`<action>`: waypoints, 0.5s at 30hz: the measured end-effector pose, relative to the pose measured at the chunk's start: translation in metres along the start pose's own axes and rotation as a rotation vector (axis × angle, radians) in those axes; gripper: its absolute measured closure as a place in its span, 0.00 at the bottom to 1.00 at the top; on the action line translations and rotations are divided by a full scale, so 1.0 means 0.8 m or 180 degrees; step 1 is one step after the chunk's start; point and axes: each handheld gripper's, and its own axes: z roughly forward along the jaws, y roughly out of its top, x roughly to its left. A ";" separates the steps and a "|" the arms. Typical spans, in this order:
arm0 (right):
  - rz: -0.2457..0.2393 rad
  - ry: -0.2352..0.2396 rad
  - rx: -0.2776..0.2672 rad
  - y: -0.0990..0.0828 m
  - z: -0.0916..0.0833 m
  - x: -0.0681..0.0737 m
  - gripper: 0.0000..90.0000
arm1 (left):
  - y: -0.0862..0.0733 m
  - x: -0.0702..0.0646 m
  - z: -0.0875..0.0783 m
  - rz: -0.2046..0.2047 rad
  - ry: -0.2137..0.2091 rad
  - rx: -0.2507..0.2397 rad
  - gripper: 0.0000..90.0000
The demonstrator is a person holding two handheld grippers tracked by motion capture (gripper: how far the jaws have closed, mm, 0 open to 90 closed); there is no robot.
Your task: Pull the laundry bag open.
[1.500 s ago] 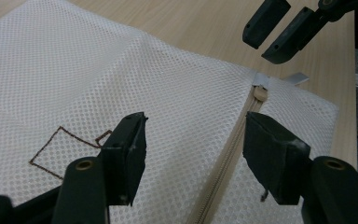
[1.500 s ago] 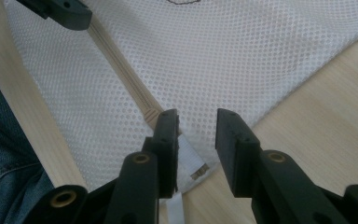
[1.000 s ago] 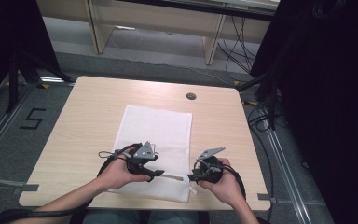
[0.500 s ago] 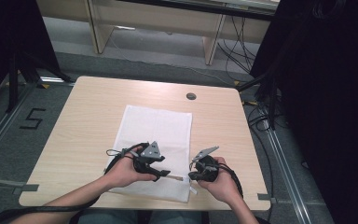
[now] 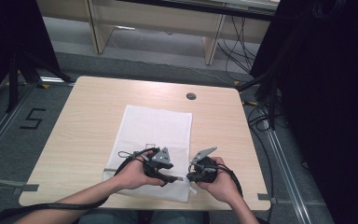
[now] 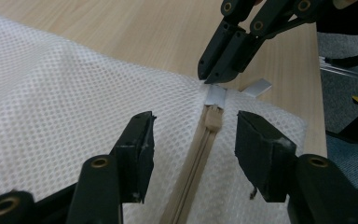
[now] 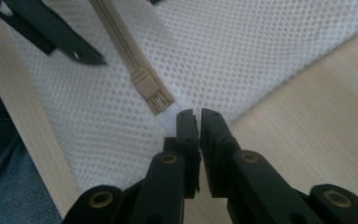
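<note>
A white mesh bag (image 5: 156,144) lies on the wooden table (image 5: 79,121), low and centre in the high view. The right gripper (image 7: 196,114) pinches the bag's white zipper pull tab (image 7: 170,119) (jaws pressed together on it). The left gripper (image 6: 193,140), jaws spread but just closing, straddles the beige zipper (image 6: 205,140) without touching.

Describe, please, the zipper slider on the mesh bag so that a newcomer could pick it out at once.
On the wooden table lies a white mesh bag; follow its beige zipper along the edge nearest the person, toward the right gripper. The zipper slider sits at that end, just before a white tab that the right gripper pinches. It is the only ribbed beige block on the white netting.
</note>
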 end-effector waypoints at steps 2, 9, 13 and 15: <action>-0.0041 -0.0008 -0.0032 0.002 0.000 0.002 1.00 | 0.002 -0.003 0.005 0.0046 -0.0016 0.0024 0.54; 0.0006 0.0055 0.0096 0.004 0.011 0.007 1.00 | 0.000 -0.006 0.017 0.0064 -0.0079 0.0074 0.60; 0.0072 0.0104 0.0133 0.002 0.015 0.006 1.00 | -0.003 -0.005 0.019 0.0059 -0.0085 0.0115 0.62; 0.0067 0.0127 0.0160 0.003 0.019 0.006 1.00 | -0.004 -0.004 0.021 0.0045 -0.0091 0.0132 0.63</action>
